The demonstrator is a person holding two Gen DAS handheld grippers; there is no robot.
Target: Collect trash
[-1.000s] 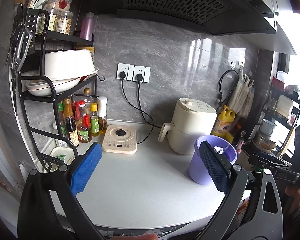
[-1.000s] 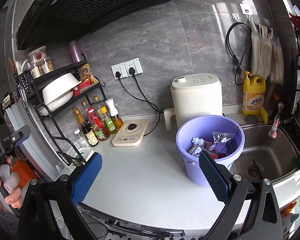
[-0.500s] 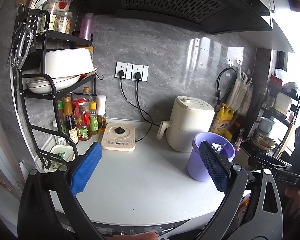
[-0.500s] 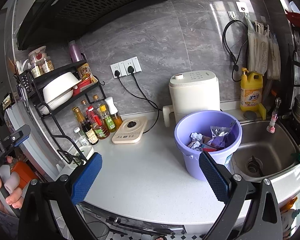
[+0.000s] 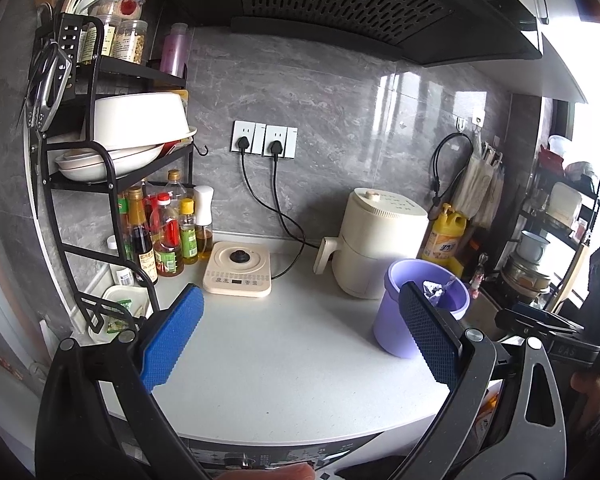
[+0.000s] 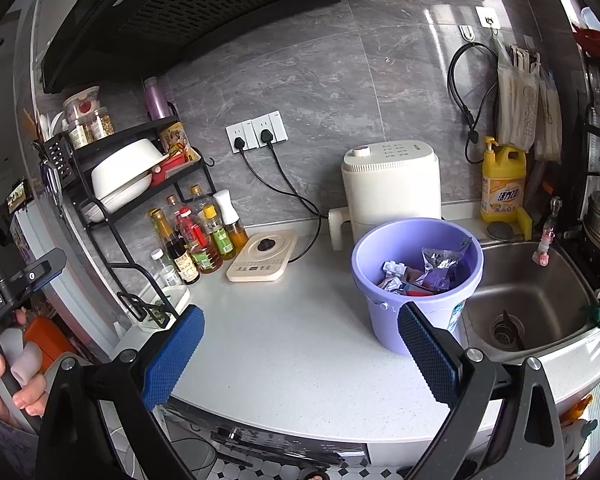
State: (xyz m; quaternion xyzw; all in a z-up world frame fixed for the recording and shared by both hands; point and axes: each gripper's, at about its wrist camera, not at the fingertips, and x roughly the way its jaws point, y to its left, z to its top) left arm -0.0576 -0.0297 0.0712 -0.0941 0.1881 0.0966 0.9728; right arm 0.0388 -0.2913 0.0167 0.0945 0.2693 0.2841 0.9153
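Note:
A purple bucket (image 6: 416,280) stands on the white counter (image 6: 292,344) beside the sink and holds several wrappers (image 6: 436,266), silver foil among them. In the left wrist view the same purple bucket (image 5: 396,320) is at the right, partly behind a blue pad. My left gripper (image 5: 300,340) is open over the counter's front edge, nothing between its pads. My right gripper (image 6: 300,344) is also open and empty, held back from the counter with the bucket just beyond its right finger (image 6: 428,352).
A cream air fryer (image 6: 388,196) stands behind the bucket, with a flat cream appliance (image 6: 262,262) and sauce bottles (image 6: 196,236) under a black dish rack (image 6: 128,176) to the left. The steel sink (image 6: 532,304) and yellow detergent bottle (image 6: 502,184) are at right.
Both grippers have drawn back from the counter, so the bucket and appliances look smaller and farther off. Both stay open and empty.

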